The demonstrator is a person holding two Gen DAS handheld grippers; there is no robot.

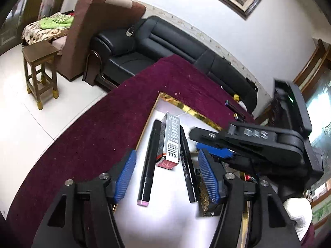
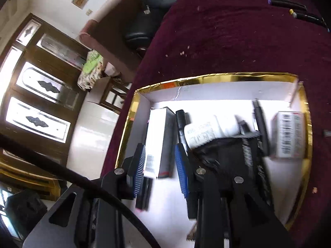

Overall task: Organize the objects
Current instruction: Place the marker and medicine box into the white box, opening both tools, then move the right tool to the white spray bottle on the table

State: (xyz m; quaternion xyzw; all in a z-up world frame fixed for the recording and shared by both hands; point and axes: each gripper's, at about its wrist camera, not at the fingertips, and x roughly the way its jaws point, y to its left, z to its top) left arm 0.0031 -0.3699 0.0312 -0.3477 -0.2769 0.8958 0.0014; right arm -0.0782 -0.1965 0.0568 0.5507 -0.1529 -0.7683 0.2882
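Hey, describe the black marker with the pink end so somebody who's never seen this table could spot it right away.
On the maroon tablecloth sits a shallow white tray with a gold rim. Inside it, nearest the tray's left edge in the left wrist view, lies the black marker, just left of a small barcoded box. Unlike the slimmer black pen beyond that box, it is thicker and ends in a pale pink cap.

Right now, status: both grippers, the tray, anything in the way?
Left gripper open, pink-capped marker lying loose between jaws in the tray. Right gripper narrow over barcode box, grip unclear. Tray crowded; two markers out on the cloth.
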